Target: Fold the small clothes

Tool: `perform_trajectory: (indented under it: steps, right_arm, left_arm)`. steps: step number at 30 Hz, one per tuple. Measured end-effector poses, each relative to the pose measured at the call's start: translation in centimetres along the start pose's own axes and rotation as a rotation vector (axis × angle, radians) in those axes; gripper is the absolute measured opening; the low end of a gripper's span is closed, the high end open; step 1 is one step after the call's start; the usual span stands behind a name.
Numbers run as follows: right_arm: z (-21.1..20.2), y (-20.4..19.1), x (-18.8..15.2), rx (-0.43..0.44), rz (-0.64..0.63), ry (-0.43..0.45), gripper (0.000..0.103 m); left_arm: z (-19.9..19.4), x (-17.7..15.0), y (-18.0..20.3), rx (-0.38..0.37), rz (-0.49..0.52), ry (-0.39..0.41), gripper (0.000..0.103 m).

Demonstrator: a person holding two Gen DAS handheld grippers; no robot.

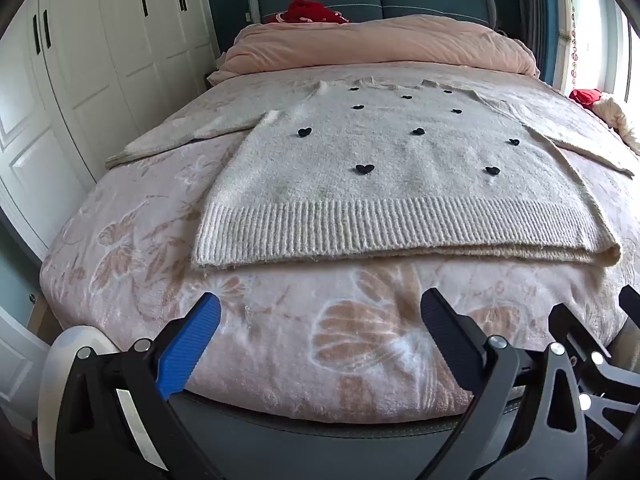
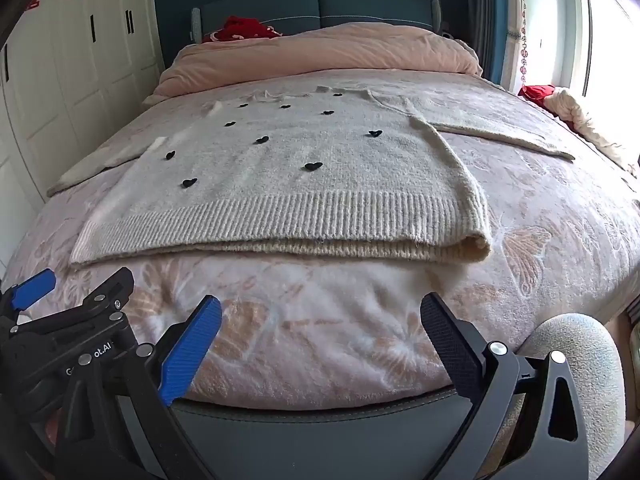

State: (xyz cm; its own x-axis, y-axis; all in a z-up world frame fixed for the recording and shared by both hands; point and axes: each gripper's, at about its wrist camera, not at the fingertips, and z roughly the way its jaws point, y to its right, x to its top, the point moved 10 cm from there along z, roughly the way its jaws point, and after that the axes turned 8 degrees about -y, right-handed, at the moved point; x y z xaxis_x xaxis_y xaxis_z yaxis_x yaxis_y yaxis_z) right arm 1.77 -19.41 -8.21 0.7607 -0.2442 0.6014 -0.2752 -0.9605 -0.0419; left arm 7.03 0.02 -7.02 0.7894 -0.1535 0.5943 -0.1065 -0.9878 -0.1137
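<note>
A cream knit sweater [image 1: 384, 176] with small black hearts lies flat on the bed, ribbed hem toward me and both sleeves spread outward. It also shows in the right wrist view [image 2: 288, 184]. My left gripper [image 1: 320, 312] is open and empty, above the bed's near edge, short of the hem. My right gripper [image 2: 320, 312] is open and empty, likewise short of the hem. The left gripper also shows at the left of the right wrist view [image 2: 76, 284].
The bed has a pink floral blanket [image 1: 280, 340]. A folded pink duvet [image 1: 380, 44] and red fabric [image 1: 312, 12] lie by the headboard. White wardrobes [image 1: 80, 60] stand left. More clothes [image 2: 576, 116] lie at the right edge by the window.
</note>
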Motion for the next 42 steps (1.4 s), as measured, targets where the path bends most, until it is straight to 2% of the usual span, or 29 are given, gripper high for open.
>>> perform_trajectory:
  steps: [8,10,42]
  right_arm:
    - [-0.2,-0.2,-0.3,-0.001,-0.001,-0.021,0.098]
    - [-0.3,0.0,-0.2,0.014,0.007,-0.020,0.098]
    - [0.3,0.0,-0.9,0.007,0.002,-0.043,0.098]
  left_arm:
    - [0.0,-0.2,-0.3,-0.021,-0.014,-0.008,0.098]
    - [-0.5,-0.7,-0.2,0.006,0.015,0.000,0.098]
    - [0.2,-1.1,-0.2,0.023,0.033,-0.013,0.098]
